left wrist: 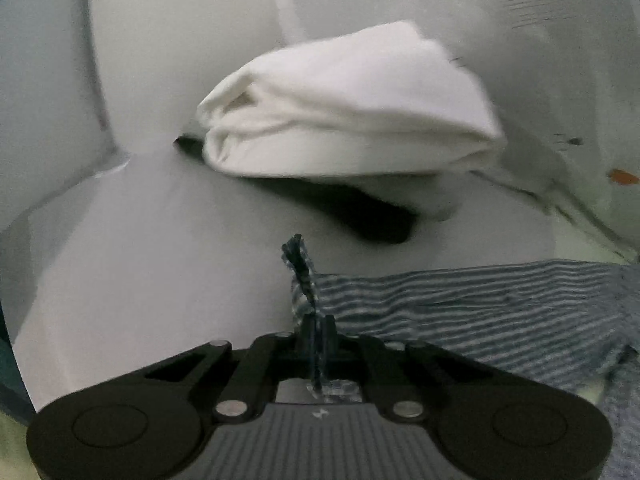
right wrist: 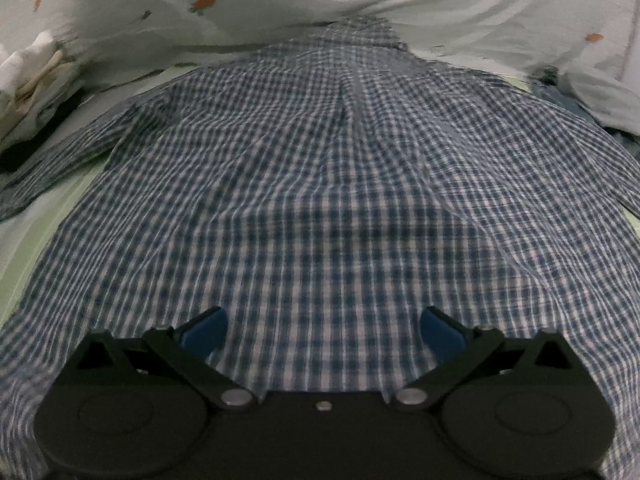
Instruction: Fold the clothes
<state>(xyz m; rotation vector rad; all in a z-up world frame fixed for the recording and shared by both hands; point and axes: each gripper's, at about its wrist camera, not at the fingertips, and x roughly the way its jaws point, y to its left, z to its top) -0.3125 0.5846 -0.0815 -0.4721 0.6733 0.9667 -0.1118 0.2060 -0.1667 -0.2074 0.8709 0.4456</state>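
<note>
checked shirt (right wrist: 320,184) lies flat, collar pointing away; left tool (left wrist: 316,332) pinches its edge, right tool (right wrist: 323,332) gapes.

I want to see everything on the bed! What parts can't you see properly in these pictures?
- Left wrist view: the checked shirt runs off the right edge.
- Left wrist view: the folded white cloth is blurred; it hides a dark thing beneath.
- Right wrist view: the right gripper body covers the shirt's near hem.
</note>
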